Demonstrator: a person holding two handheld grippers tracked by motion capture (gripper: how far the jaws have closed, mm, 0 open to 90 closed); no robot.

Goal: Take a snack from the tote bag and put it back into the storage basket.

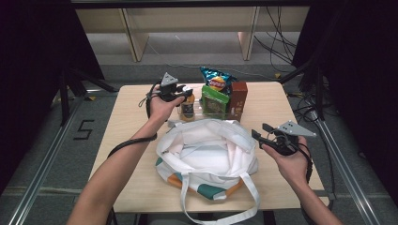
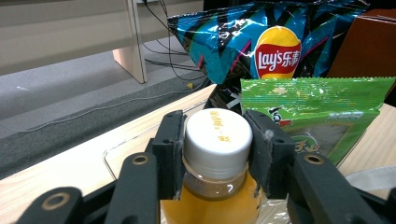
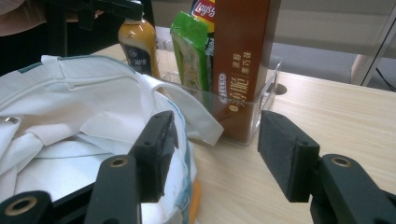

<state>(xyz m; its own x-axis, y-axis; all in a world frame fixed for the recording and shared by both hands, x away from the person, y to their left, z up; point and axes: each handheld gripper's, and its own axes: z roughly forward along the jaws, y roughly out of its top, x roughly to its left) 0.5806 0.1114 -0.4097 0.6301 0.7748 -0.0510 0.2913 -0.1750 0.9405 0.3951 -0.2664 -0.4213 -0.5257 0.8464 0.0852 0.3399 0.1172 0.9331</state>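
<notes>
A bottle of orange-yellow drink (image 1: 188, 110) with a white cap (image 2: 218, 134) stands at the left end of a clear tray (image 3: 264, 95). My left gripper (image 1: 184, 93) (image 2: 218, 145) is shut on that cap, both pads pressed against its sides. In the tray beside it stand a blue Lay's chip bag (image 1: 217, 80) (image 2: 275, 44), a green snack packet (image 1: 215, 98) (image 2: 322, 109) and a brown box (image 1: 239, 99) (image 3: 240, 60). A white tote bag (image 1: 206, 154) (image 3: 65, 126) lies open at the table's middle. My right gripper (image 1: 261, 133) (image 3: 217, 149) hovers open just right of the bag, holding nothing.
The wooden table (image 1: 131, 122) has bare surface to the left and right of the bag. The bag's straps (image 1: 248, 197) hang over the front edge. Cables (image 1: 277, 47) and shelf legs lie on the floor behind the table.
</notes>
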